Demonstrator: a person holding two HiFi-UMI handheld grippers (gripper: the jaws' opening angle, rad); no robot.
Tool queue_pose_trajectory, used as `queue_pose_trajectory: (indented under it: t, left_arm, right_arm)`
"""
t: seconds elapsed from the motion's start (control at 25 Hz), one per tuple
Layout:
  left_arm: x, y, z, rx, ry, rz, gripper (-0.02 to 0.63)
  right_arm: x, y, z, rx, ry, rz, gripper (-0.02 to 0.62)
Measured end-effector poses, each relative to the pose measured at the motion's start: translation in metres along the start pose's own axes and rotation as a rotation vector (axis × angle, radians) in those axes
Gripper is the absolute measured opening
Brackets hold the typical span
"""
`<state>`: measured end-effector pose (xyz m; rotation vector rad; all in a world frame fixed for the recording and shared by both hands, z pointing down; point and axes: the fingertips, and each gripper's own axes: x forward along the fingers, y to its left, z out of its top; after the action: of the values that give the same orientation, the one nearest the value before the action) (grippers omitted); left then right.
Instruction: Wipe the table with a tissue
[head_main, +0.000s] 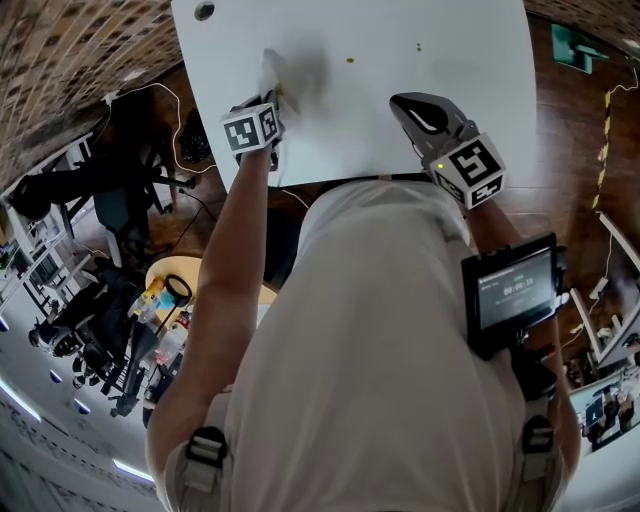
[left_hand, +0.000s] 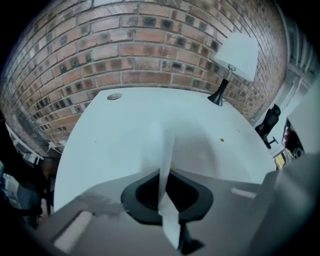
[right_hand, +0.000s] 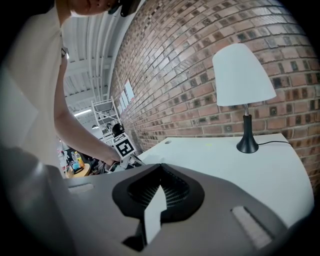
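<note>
White shirt (head_main: 380, 330), grey cube-marked right tool (head_main: 402, 102)

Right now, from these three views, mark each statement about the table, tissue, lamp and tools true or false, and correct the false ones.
1. The left tool is shut on the tissue. True.
2. The lamp has a black shade. False: the shade is white and only the stand is black.
3. The right tool touches the tissue. False: it is well apart from it, by the near edge of the table.
4. A small speck lies on the table. True.
</note>
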<state>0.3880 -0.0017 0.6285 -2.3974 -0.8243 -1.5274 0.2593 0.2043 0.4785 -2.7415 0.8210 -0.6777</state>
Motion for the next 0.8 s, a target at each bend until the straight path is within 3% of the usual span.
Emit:
queue_pose_trajectory:
  t: [0.08, 0.2, 0.4, 0.44, 0.52, 0.68, 0.8]
  left_arm:
    - [-0.005, -0.008, 0.006, -0.031, -0.032, -0.053, 0.01]
    - [-0.007, -0.015, 0.006, -0.067, -0.062, -0.125, 0.084]
    - [-0.02, -0.025, 0.008, -0.116, -0.121, -0.179, 0.114]
    - [-0.022, -0.024, 0.008, -0.118, -0.125, -0.171, 0.103]
    - [-0.025, -0.011, 0.01, -0.123, -0.118, -0.12, 0.011]
    - [-0.018, 0.009, 0.006, -0.192, -0.08, -0.04, 0.006]
    - [-0.01, 0.003, 0.004, -0.185, -0.049, -0.022, 0.005]
  right_arm:
    - [-0.001, 0.0, 0.0, 0.003, 0.0, -0.001, 0.006]
    - [0.0, 0.0, 0.001, 0.005, -0.001, 0.0, 0.006]
    - [-0.007, 0.0, -0.001, 0.0, 0.005, -0.006, 0.006]
    - [-0.008, 0.0, -0.001, -0.002, 0.005, -0.009, 0.006]
    - [-0.005, 0.001, 0.003, -0.009, -0.003, -0.006, 0.006]
    - [0.001, 0.004, 0.012, -0.013, -0.012, 0.012, 0.006]
    - [-0.007, 0.001, 0.015, -0.012, -0.015, 0.012, 0.006]
